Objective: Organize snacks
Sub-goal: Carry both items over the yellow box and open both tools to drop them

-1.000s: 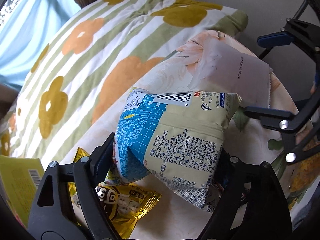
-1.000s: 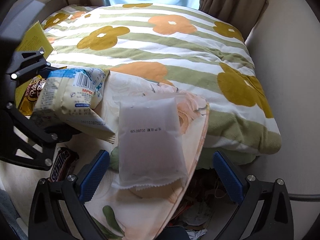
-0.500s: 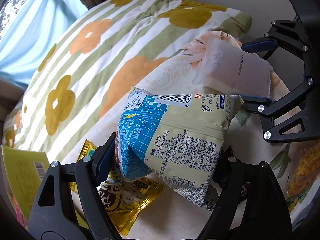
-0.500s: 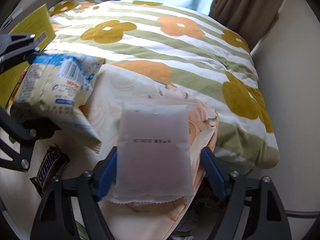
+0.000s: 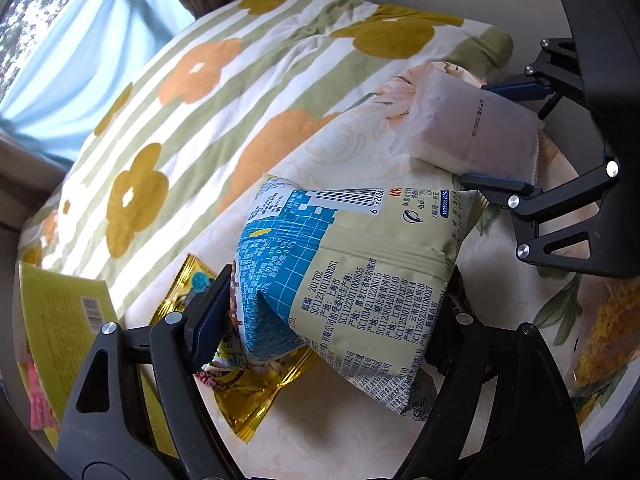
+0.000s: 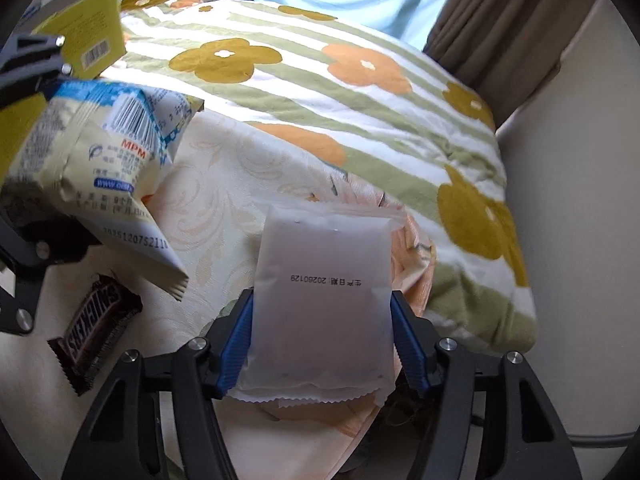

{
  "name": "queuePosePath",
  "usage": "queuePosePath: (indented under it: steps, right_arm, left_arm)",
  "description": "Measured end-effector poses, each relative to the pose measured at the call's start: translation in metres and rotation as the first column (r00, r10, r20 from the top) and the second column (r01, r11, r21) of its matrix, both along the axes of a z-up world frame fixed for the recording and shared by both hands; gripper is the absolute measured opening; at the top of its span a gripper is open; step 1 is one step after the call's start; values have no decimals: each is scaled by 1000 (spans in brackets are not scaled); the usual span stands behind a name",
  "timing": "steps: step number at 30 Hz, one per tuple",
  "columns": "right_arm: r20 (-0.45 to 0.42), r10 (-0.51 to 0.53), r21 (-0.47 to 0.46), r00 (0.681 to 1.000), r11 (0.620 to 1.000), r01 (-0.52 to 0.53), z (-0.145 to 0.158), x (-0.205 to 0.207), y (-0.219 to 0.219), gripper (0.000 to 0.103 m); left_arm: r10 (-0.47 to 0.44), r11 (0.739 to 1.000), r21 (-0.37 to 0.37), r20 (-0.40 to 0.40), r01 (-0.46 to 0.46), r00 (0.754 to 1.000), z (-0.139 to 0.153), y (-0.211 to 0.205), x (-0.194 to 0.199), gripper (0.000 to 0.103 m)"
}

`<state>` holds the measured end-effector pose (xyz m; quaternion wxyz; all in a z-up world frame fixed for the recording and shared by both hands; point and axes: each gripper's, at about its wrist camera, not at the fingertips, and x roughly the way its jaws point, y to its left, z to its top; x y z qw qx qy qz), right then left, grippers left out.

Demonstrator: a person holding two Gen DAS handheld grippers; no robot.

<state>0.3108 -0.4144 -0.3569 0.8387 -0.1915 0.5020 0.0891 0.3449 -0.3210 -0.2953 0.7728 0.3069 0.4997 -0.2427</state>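
both packets [image 5: 360,276] [image 6: 324,300] near cloth edge [image 6: 384,408]

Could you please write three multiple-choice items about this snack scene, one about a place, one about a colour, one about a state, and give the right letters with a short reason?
1. Where does the Snickers bar lie?
A. on the striped flower blanket
B. on the pale cloth below the lifted blue and cream bag
C. between the right gripper's fingers

2. What colour are the pads on the right gripper's fingers?
A. blue
B. red
C. yellow

3. What is between the fingers of the right gripper?
A. nothing
B. a gold wrapper
C. a frosted white packet

Answers:
1 B: the bar rests on the pale cloth, under the blue and cream bag that the left gripper holds up.
2 A: both pads are plainly blue.
3 C: the fingers are closing on the frosted white packet, touching both its sides.
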Motion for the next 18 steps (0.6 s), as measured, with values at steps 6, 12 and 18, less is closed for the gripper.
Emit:
queuePosePath:
  steps: [6,12,18]
  right_arm:
    - [23,21,-17,1000,1000,-21,-2,0,-2,61]
    - [-94,-18,186,995,982,35,-5,18,-29,61]
    - [-105,-53,286,993,955,81,6,17,-35,58]
  left_arm:
    - [13,1000,-1,-6,-13,1000,0,-1,4,77]
    - [28,1000,-8,5,-28,1000,7,-4,8,77]
    - [68,997,-36,40,-67,997,31,2,4,77]
